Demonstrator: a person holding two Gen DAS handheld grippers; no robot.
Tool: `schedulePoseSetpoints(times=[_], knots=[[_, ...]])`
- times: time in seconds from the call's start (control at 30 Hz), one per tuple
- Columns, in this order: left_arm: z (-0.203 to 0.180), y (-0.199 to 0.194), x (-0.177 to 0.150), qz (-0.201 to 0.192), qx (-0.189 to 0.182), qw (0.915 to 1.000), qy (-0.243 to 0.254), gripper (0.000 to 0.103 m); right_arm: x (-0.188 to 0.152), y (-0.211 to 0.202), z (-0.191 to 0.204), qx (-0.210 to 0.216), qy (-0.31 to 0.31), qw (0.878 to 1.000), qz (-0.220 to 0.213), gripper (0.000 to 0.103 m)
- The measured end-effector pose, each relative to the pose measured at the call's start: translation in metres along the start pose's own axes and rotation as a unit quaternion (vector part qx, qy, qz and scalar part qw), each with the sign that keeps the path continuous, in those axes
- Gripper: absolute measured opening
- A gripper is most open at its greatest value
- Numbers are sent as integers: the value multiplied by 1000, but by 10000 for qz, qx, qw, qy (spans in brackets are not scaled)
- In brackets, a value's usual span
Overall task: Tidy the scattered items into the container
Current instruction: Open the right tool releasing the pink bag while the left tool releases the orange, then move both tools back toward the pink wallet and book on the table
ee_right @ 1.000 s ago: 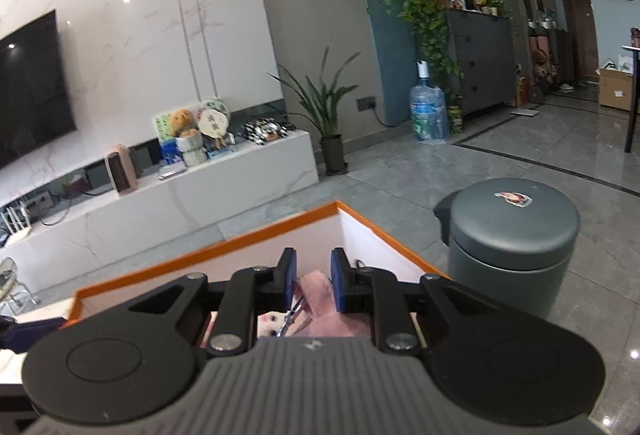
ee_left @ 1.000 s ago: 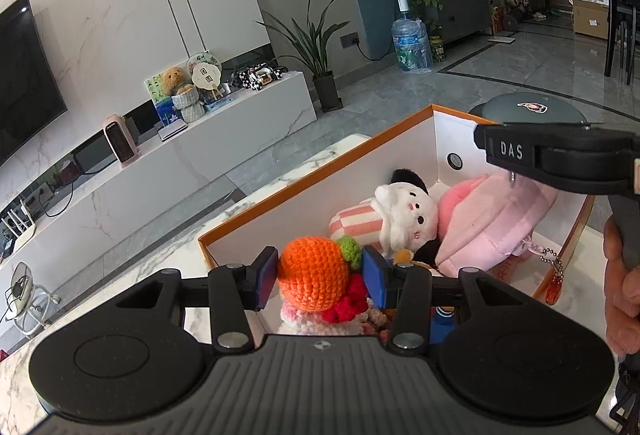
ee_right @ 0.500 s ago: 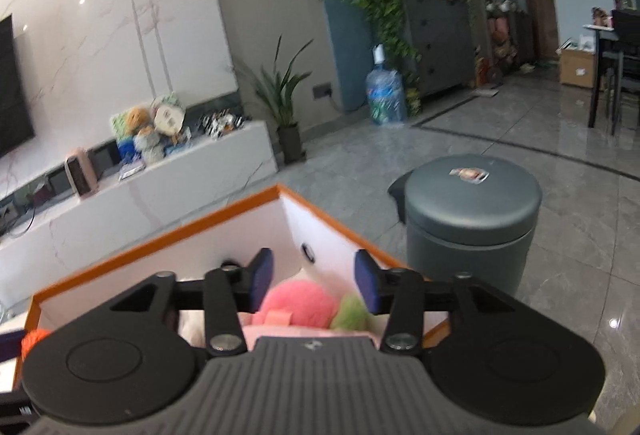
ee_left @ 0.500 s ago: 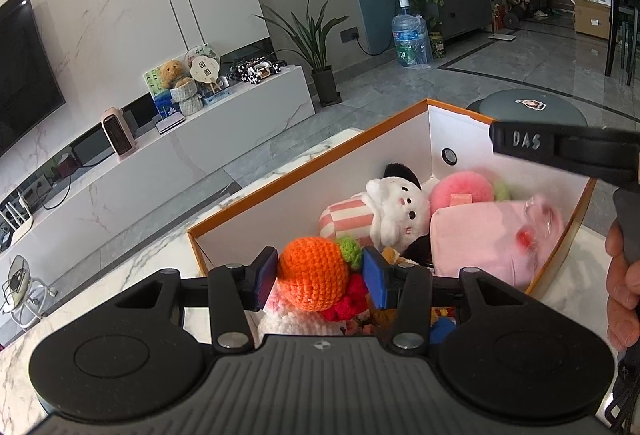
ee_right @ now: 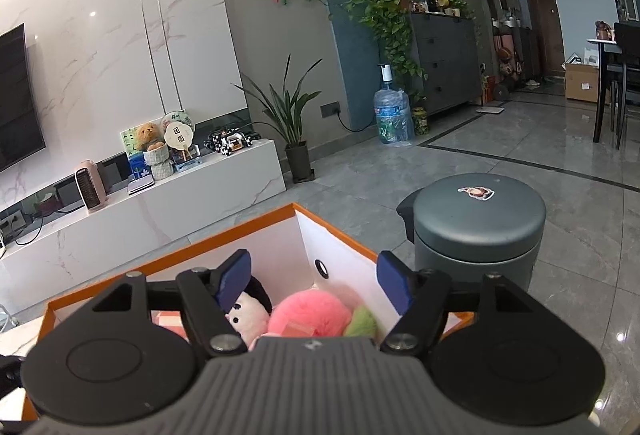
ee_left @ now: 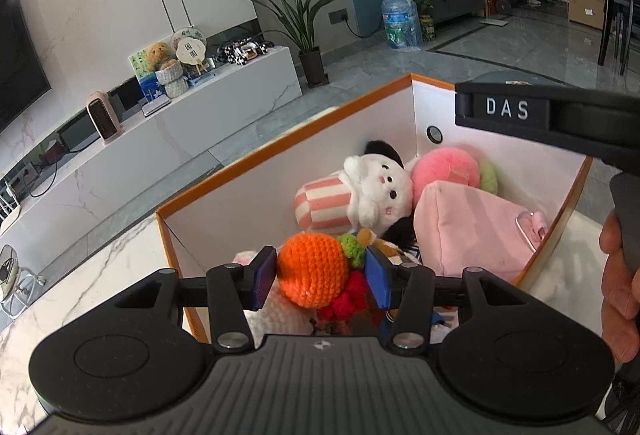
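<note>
The left gripper (ee_left: 320, 271) has its jaws clamped on the crocheted orange toy (ee_left: 314, 269), directly above the orange-rimmed box (ee_left: 280, 139)'s near-left corner; the right gripper (ee_right: 314, 285) hovers with jaws apart.

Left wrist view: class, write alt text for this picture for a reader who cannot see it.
The left gripper is shut on an orange crocheted toy, held over the near end of an orange-rimmed box. Inside lie a white plush, a round pink plush and a pink pouch. The right gripper crosses the upper right.
</note>
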State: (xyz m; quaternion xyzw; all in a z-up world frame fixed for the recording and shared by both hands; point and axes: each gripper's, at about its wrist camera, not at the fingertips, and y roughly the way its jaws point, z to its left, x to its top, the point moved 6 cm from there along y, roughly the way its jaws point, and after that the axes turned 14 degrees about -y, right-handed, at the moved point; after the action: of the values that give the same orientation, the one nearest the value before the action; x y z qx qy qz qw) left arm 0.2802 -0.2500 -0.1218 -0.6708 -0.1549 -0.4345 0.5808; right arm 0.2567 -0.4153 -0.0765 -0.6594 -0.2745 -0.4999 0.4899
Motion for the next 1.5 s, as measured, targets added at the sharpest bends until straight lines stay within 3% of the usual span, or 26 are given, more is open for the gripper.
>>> schedulePoseSetpoints(times=[0.2,0.33,0.53,0.77,1.1,1.5], knots=[[-3,2,-4,26,10,10000,69,61,-1,1,1,28,37,10000,81,73],[-3,2,-4,-25,53,9999,94,72,-2,1,2,34,30,9999,105,73],[-6,0,-3,-133,49,9997,188,80,-2,1,4,38,16,9999,140,74],[-5,-19,9,-597,32,9980,190,80,-3,1,6,34,19,9999,155,76],[29,-57,14,-831,426,9956,-69,80,-6,-9,21,-73,-107,9998,118,84],[74,-110,2,-869,560,9926,-641,80,-13,-82,52,-76,-274,9993,-241,91]])
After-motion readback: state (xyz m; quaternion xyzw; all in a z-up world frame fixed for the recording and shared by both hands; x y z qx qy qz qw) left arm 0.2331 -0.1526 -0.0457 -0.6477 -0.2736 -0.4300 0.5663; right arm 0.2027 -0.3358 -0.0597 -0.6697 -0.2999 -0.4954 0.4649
